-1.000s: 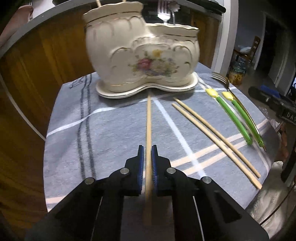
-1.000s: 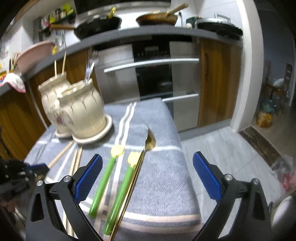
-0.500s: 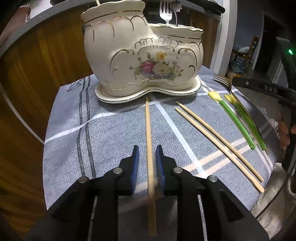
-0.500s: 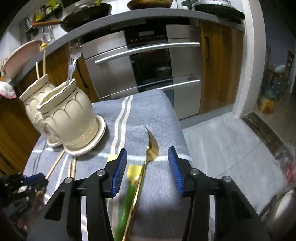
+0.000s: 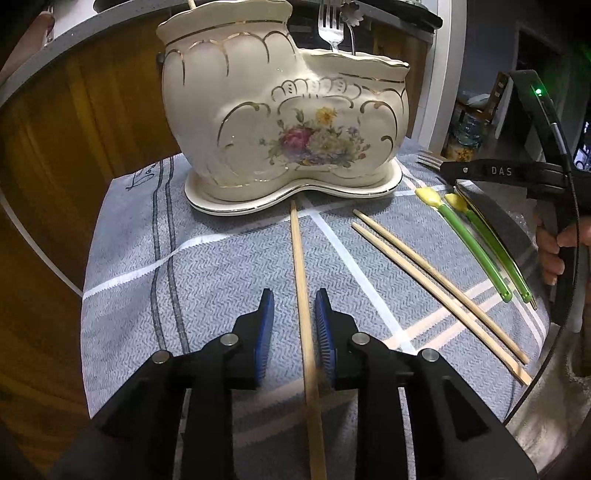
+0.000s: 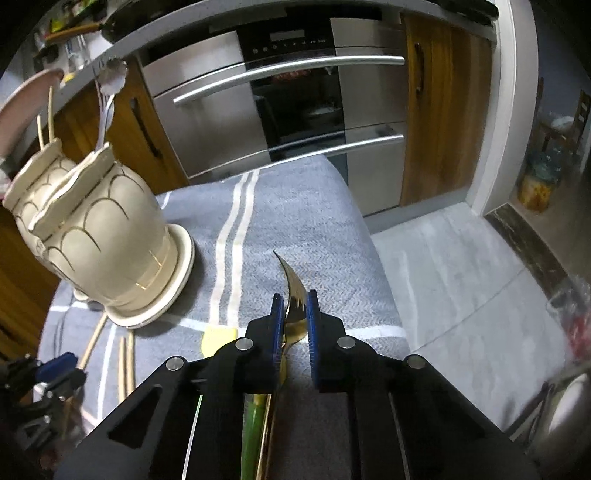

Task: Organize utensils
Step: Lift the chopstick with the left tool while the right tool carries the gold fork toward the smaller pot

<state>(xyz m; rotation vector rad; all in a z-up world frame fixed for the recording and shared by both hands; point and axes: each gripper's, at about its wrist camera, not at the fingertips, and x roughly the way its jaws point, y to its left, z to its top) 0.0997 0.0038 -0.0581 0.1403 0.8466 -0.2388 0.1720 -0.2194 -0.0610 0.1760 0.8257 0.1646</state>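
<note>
so the landmark here is the cream ceramic utensil holder (image 5: 284, 122), the two-pot floral one on its own saucer, sitting at the back of the grey striped cloth (image 5: 221, 266). a silver fork (image 5: 330, 27) pokes out of its shorter pot, and a pale stick shows above the taller one.

straight out in front of the holder lies a single wooden chopstick (image 5: 301, 280), its far tip almost at the saucer. the left gripper (image 5: 291, 317) straddles it with the blue pads slightly apart, a sliver of gap on each side, so it isn't pinching it.

to the right of that, still in front of the holder, a pair of chopsticks (image 5: 436, 280) lies slanted side by side. further right of the holder are two green-handled utensils with yellow tips (image 5: 469, 240), next to each other.

the gold fork (image 6: 293, 295) lies just past those green ones, on the side away from the holder. the right gripper (image 6: 295, 314) is closing its jaws around the fork's neck, fork between the pads, left pad about touching, small gap still on the right. tines stick out forward past the fingertips. a hand (image 5: 557, 251) holds that gripper's handle.
</note>
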